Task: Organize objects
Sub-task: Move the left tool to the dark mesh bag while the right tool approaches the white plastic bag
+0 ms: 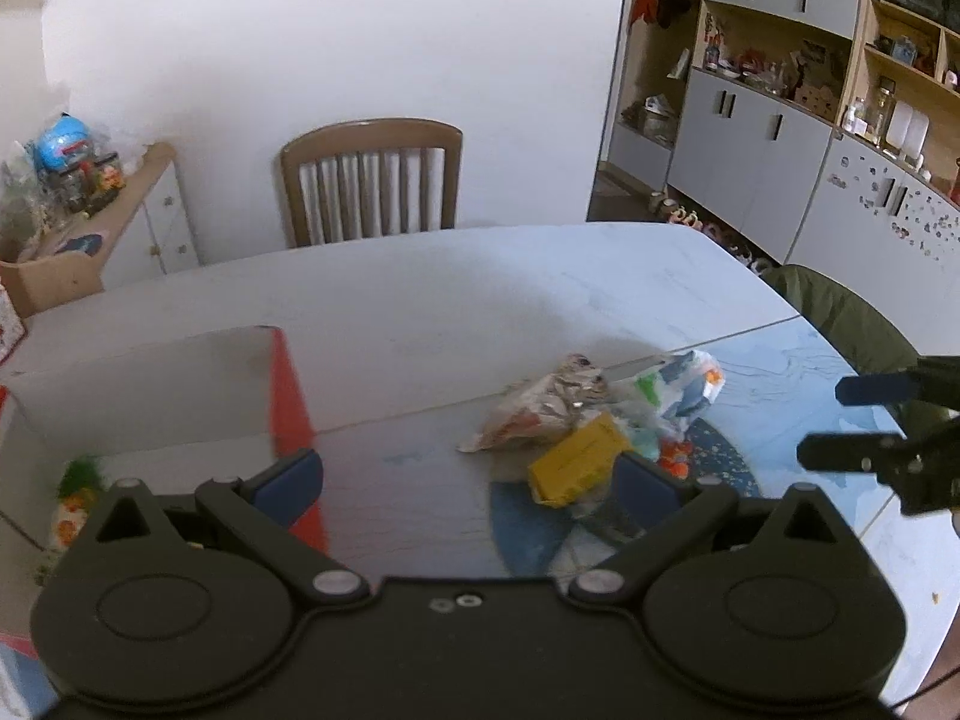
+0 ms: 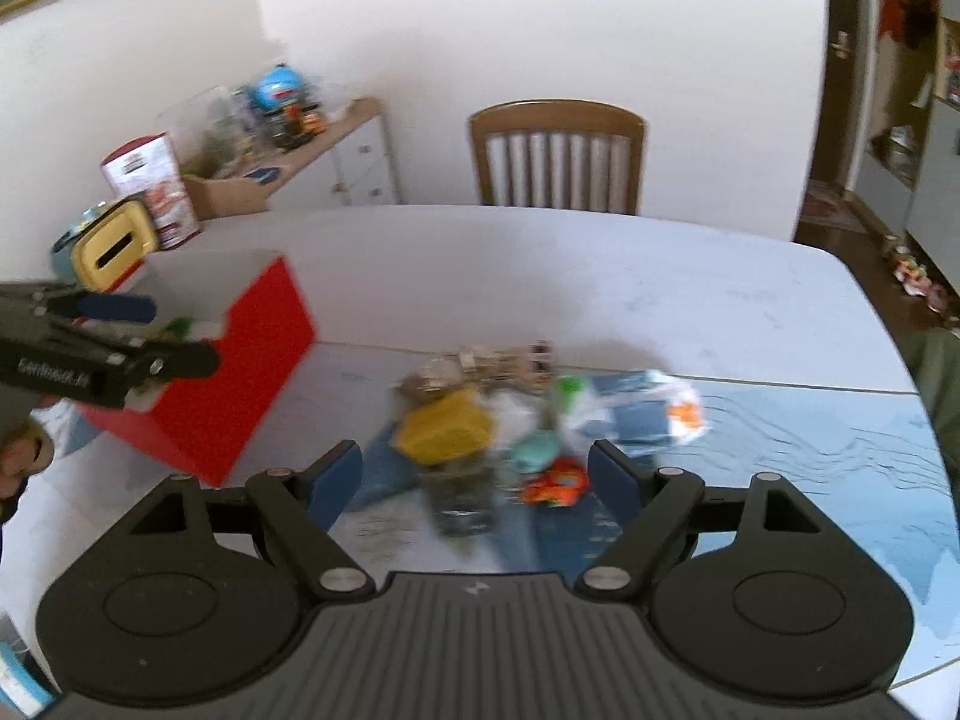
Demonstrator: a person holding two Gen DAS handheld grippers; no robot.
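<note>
Yellow rectangular box (image 1: 577, 467) lies at lower centre on the pale surface (image 1: 420, 300), long axis running lower left to upper right. Left tool (image 1: 465, 480) and right tool (image 2: 477, 477) both gape apart, empty.

A: The box (image 2: 252, 372) on the left is bright red outside and pale inside. The small carton (image 2: 447, 427) in the pile is mustard yellow.

B: There's also an orange and red wrapper (image 2: 555, 483), a teal bit (image 2: 536, 450), and a white bag with blue and orange print (image 1: 690, 381). The table (image 2: 540, 276) goes off-white, then blue with a dark wavy line pattern. Both grippers (image 1: 468, 474) (image 2: 477, 468) are black with blue pads.
</note>
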